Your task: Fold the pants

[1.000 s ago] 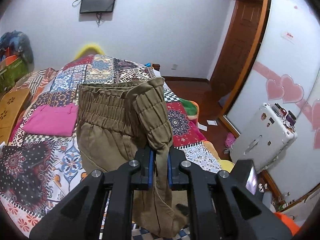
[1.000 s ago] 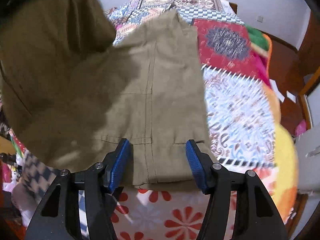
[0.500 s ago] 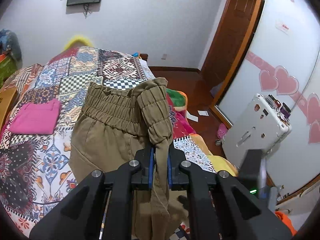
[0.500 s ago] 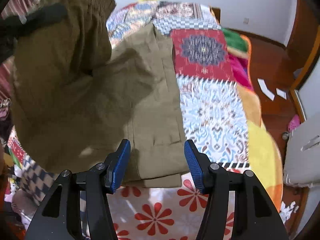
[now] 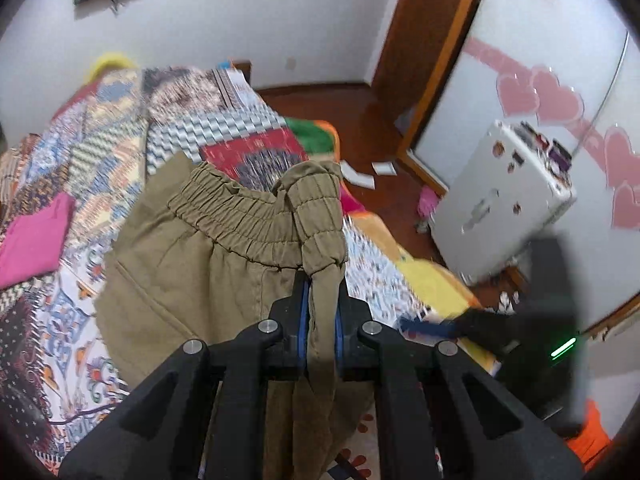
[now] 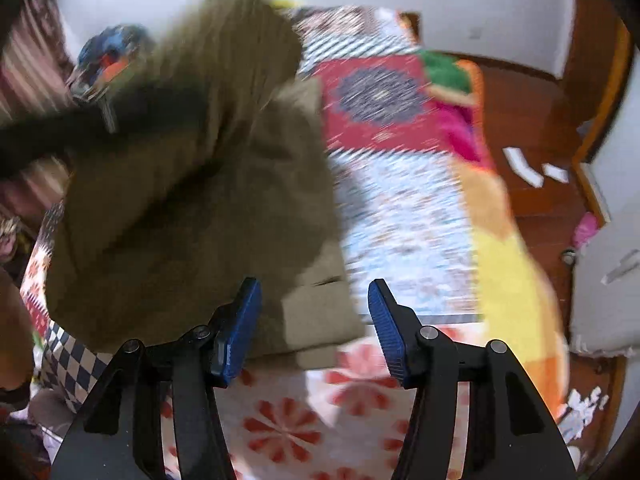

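Observation:
Olive-brown pants (image 5: 192, 264) hang over a patchwork bedspread (image 5: 168, 120), the gathered elastic waistband (image 5: 240, 216) lifted and facing the left wrist camera. My left gripper (image 5: 322, 320) is shut on a bunched corner of that waistband, cloth pinched between its blue pads. In the right wrist view the pants (image 6: 192, 208) drape down from the upper left, the lower leg ends lying flat on the bed. My right gripper (image 6: 314, 320) hovers open above the leg hem (image 6: 324, 320), with nothing pressed between its pads. The right gripper (image 5: 480, 326) also shows, blurred, in the left wrist view.
A folded pink garment (image 5: 34, 236) lies at the bed's left. A white suitcase (image 5: 504, 204) stands on the wooden floor by the wardrobe with pink hearts (image 5: 556, 96). Paper scraps (image 5: 360, 176) lie on the floor. The bed's yellow edge (image 6: 516, 280) runs along the right.
The left gripper has carried the waistband down and toward the bed's right side. The right gripper drifted right along the leg hem, so the hem now sits under its left pad.

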Demonstrator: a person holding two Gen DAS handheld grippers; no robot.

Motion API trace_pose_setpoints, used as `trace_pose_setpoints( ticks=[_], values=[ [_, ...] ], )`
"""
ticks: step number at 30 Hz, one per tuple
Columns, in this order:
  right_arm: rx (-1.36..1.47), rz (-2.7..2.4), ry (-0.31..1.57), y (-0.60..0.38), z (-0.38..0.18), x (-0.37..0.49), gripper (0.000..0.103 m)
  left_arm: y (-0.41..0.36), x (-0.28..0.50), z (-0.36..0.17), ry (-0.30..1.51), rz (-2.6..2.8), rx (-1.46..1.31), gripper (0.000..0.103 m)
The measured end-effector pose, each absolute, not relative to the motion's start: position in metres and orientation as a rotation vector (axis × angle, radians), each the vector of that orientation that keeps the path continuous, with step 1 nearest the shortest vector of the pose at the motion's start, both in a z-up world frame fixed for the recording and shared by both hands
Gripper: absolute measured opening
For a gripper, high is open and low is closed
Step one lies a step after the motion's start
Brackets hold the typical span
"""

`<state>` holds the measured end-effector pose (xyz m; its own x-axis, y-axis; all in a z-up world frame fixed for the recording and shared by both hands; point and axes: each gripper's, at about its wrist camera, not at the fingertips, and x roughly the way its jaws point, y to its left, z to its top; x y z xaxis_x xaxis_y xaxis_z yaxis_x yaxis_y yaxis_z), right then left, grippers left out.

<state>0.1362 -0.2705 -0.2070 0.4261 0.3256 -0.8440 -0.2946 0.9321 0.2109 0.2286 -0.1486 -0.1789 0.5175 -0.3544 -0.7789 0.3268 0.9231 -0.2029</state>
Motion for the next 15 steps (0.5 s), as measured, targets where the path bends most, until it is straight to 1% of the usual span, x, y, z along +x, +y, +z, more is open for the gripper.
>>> trace_pose_setpoints(
  ticks=[8, 13, 15],
  values=[
    [0.102, 0.238, 1.012, -0.333, -0.185, 0.125, 0.052, -0.172, 0.231, -0.208, 1.059, -0.424, 0.054, 0.010],
    [0.104, 0.216, 1.006, -0.335, -0.181, 0.114, 0.052, -0.181, 0.228, -0.220, 1.101, -0.423, 0.111, 0.010],
    [0.099, 0.216, 1.007, -0.331, -0.183, 0.116, 0.052, -0.181, 0.225, -0.223, 1.113, -0.420, 0.127, 0.013]
  ],
)
